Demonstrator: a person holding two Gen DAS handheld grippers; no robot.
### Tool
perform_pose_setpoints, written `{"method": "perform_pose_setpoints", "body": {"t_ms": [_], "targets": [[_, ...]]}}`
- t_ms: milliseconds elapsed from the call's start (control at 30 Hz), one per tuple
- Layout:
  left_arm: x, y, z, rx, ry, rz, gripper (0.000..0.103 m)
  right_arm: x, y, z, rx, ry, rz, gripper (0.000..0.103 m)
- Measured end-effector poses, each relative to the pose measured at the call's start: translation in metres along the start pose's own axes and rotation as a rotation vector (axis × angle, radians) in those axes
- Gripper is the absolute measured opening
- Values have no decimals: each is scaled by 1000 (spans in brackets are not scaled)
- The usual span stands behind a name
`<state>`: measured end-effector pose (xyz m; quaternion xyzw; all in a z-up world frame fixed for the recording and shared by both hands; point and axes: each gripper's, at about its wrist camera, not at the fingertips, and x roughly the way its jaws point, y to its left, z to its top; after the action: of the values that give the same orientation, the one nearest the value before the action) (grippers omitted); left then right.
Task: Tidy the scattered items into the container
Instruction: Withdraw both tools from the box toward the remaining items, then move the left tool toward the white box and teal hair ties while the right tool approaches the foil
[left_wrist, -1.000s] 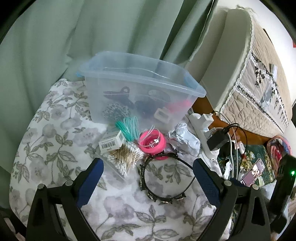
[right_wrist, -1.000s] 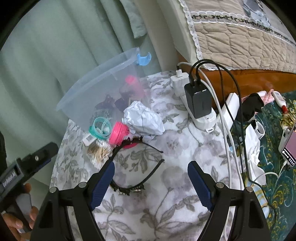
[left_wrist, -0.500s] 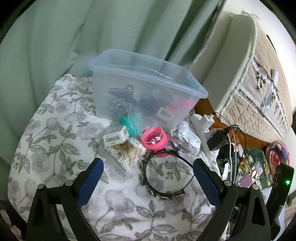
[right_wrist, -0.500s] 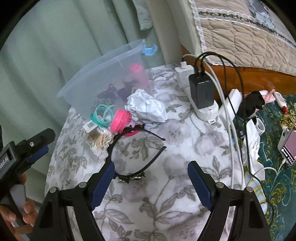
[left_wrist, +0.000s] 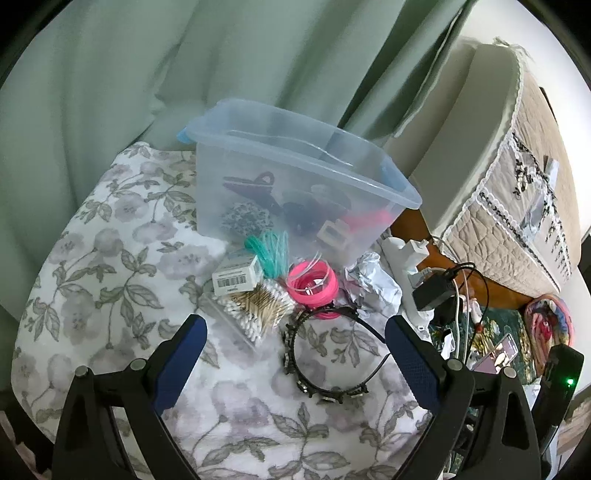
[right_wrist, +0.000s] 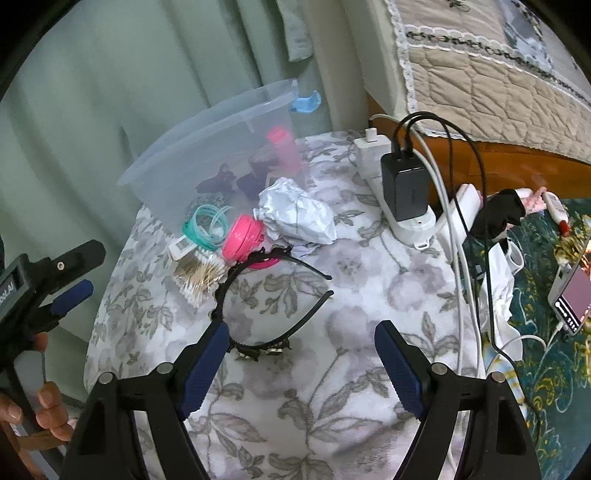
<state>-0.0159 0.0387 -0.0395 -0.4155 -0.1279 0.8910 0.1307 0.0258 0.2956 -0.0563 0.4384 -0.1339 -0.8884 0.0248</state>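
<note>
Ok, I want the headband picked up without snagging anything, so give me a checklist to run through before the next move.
1. Right gripper open, nothing between its fingers: ok.
2. Left gripper open and empty: ok.
3. Headband free of other items: not ok, its top lies against the pink hair ties.
4. Container open on top: ok.
5. Room left inside the container: cannot tell, clips and other items show through its wall.
6. Charger cables clear of the headband: ok, they lie off to the side.

Home bedroom, quilted bed, green curtains
</note>
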Motion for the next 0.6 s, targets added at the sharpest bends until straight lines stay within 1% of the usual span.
{"method": "perform_pose_setpoints", "body": {"t_ms": [167,400,600], "targets": [[0,3,3,-2,-3,-4,97,0,5,4,-12,-5,-4,84],[7,20,7,-66,10,3,97,10,19,6,-69,18,-8,84],[23,26,6,-83,37,7,97,14,22,7,-88,19,-5,84]]}}
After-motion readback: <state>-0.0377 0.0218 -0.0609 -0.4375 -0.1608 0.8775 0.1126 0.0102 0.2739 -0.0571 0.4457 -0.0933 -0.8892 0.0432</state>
